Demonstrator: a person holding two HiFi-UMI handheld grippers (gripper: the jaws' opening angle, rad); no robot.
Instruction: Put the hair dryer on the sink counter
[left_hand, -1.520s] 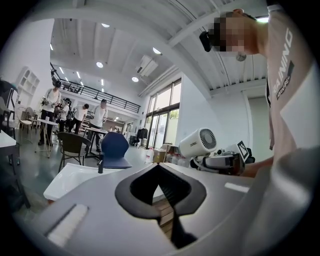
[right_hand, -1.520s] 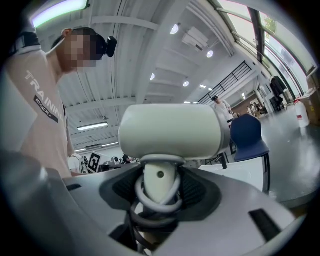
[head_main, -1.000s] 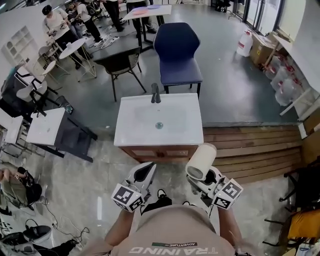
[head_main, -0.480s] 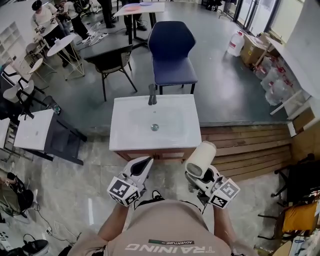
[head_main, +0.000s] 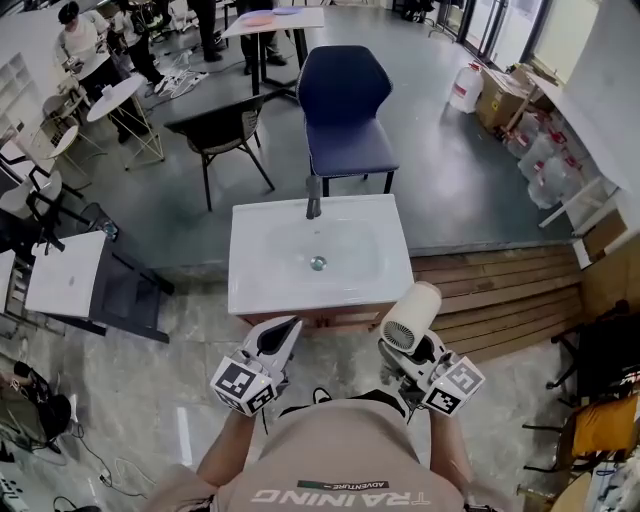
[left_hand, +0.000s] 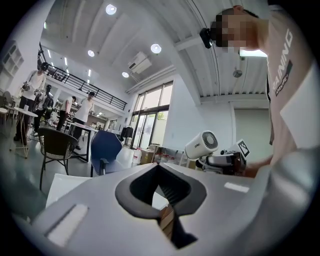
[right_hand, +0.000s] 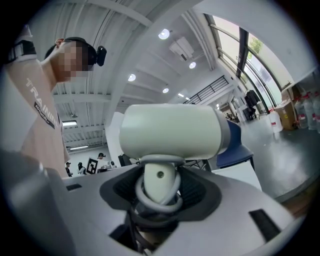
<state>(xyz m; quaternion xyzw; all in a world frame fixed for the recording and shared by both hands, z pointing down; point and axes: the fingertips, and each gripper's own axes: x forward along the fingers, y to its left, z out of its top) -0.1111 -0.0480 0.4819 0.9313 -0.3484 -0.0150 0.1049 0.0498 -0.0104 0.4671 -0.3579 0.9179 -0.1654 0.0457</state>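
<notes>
In the head view the white sink counter (head_main: 250, 290), with basin and dark faucet (head_main: 314, 196), stands just ahead of me. My right gripper (head_main: 408, 352) is shut on the handle of the cream hair dryer (head_main: 411, 315). It holds the dryer in the air just off the counter's near right corner, barrel pointing up and away. In the right gripper view the dryer (right_hand: 170, 132) fills the middle, its handle and cord loop between the jaws of the right gripper (right_hand: 159, 195). My left gripper (head_main: 287, 332) hangs shut and empty before the counter's front edge. The left gripper view shows the left gripper (left_hand: 165, 200) and the dryer (left_hand: 202, 145).
A blue chair (head_main: 345, 100) and a black chair (head_main: 225, 125) stand behind the sink. Wooden steps (head_main: 490, 290) lie to its right, with white jugs (head_main: 465, 88) and boxes beyond. A small white table (head_main: 65, 270) is at the left, and people sit at tables far back.
Both grippers keep nearly the same pose, the dryer still held. The head view has shifted, so the sink counter now sits slightly lower and nearer in frame.
</notes>
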